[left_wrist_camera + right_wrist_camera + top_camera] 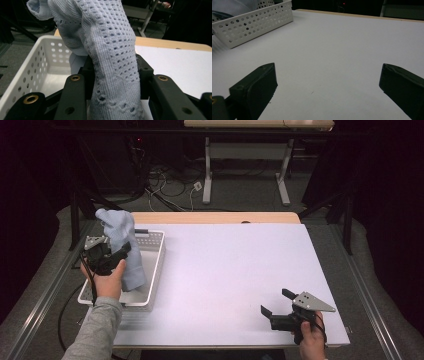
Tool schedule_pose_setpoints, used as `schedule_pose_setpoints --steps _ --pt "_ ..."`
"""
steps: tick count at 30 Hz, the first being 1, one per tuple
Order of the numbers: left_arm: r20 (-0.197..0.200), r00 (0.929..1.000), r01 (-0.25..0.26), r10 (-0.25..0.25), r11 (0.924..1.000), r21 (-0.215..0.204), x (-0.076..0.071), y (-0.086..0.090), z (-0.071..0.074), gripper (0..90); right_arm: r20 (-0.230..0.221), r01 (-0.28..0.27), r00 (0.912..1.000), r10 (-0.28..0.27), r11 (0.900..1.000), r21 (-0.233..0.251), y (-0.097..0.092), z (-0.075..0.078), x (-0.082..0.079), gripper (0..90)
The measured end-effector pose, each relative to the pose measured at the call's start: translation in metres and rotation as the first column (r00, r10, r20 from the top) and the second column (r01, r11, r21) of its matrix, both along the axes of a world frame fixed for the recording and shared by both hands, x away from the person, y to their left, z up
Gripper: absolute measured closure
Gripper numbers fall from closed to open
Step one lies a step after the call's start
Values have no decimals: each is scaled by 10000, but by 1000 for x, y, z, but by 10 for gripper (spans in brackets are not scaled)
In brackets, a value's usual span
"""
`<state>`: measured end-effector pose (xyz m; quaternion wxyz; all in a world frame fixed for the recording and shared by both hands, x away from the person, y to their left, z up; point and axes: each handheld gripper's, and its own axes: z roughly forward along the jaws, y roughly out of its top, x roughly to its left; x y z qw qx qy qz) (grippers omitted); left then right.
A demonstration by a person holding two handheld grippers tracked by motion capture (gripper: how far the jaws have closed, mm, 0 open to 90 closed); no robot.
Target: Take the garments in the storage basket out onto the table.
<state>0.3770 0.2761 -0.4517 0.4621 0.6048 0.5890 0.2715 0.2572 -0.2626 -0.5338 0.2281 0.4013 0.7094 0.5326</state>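
A pale blue knitted garment (123,245) hangs over the white perforated basket (152,270) at the table's left. My left gripper (119,256) is shut on it, lifted above the basket. In the left gripper view the knit (112,62) rises between the black jaws and drapes over their tips, with the basket wall (30,70) behind and to the left. My right gripper (276,302) rests near the table's front right edge, held by a hand, open with nothing between its jaws. In the right gripper view its fingertips (259,82) stand wide apart over bare white tabletop.
The white table surface (235,270) stretches between basket and right gripper, with a wooden strip (215,217) along its far edge. Beyond the table stand a desk frame and cables on the floor. The basket (249,25) lies far left in the right gripper view.
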Motion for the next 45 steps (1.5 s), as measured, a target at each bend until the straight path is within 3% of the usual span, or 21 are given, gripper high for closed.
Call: schedule_pose_setpoints --steps 13,27,35,45 --pt "813 9961 348 -349 9994 19 -15 -1 25 624 -63 10 10000 -10 10000 -6 0 0 0 12" --pt "1434 9841 1082 -1050 9940 -149 -32 -15 42 624 -103 -27 9999 26 10000 -83 0 0 0 12" --pt "1771 9697 1738 -1685 9847 -148 -41 -34 52 623 3 28 10000 -28 10000 -7 0 0 0 12" --pt "1949 9494 2562 -2463 9663 -269 -51 -57 55 623 -50 -3 10000 2 10000 -61 0 1 -1 12"
